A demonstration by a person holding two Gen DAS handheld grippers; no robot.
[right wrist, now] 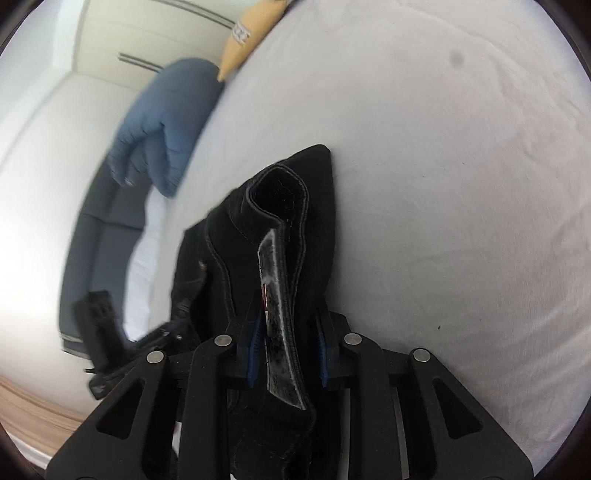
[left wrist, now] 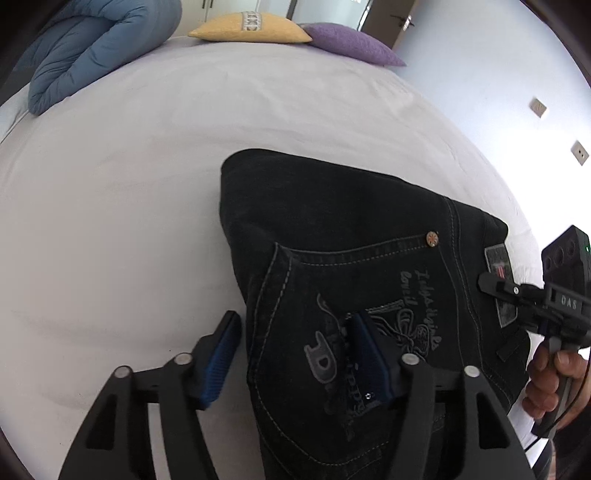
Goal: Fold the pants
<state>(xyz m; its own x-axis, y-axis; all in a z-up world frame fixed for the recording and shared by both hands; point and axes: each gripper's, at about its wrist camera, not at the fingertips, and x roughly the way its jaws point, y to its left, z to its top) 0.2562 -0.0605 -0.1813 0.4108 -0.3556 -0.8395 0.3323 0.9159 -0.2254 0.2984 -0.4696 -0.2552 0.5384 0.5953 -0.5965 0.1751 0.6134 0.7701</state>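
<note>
Black pants [left wrist: 351, 266] folded on white bed [left wrist: 129, 184], both grippers at the waist end
Left wrist: left gripper [left wrist: 295, 354] spread wide, straddling the pocket edge. Right wrist: right gripper [right wrist: 288, 350] narrowed, pinching the waistband [right wrist: 280, 295]

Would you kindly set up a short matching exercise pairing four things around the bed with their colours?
Things:
1. pants
2. folded duvet
3. pillow with a patterned band
4. plain pillow nearest the door

Colours:
A. purple
B. black
C. blue
D. yellow

Pairs: 1-B, 2-C, 3-D, 4-A.

All four lie on the white bed sheet. The right gripper is shut on the pants at the waistband; the left gripper is open over the back pocket.
</note>
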